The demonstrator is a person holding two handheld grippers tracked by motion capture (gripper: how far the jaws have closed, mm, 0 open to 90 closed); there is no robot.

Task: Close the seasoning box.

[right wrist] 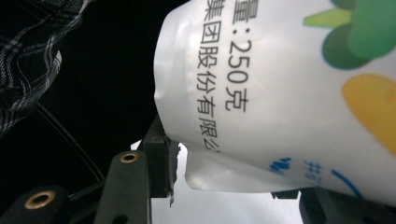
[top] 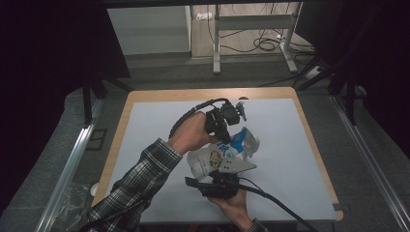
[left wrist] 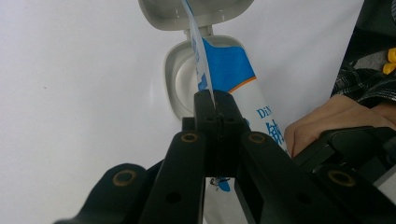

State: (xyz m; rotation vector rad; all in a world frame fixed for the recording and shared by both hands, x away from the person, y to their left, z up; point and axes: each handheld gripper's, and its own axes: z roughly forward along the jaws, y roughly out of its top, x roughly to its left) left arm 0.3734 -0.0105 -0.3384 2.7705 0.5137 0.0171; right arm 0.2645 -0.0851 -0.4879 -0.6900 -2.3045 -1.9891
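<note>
— Above the middle of the white mat (top: 159, 145), what have the two hands got hold of?

— One soft white pouch (top: 215, 159) with blue panels and printed lettering, held up off the table (top: 193, 93) between both grippers. It lies slanted in the high view, its blue end toward the far right, its white end toward the near left.

— How does the left gripper (left wrist: 215, 105) stand?

— Its jaws are pressed fully together on a thin flap of the pouch; in the left gripper view that flap rises edge-on from between the black pads. Just past it sits a round white container (left wrist: 180, 77) with a hinged lid (left wrist: 196, 11) thrown open, right by the pouch's blue end. Whether that container is part of the pouch I cannot tell.

— And the right gripper (right wrist: 224, 186)?

— About half open, clamped across the bulging white body of the pouch. In the right gripper view the left pad (right wrist: 161, 161) presses into the film beside the printed characters, and green and yellow artwork shows higher up.

— Anything else near?

— A plaid sleeve (top: 140, 179) on the left arm; the right hand (top: 232, 203) comes in at the near edge, its cable (top: 275, 203) trailing off to the right
</note>
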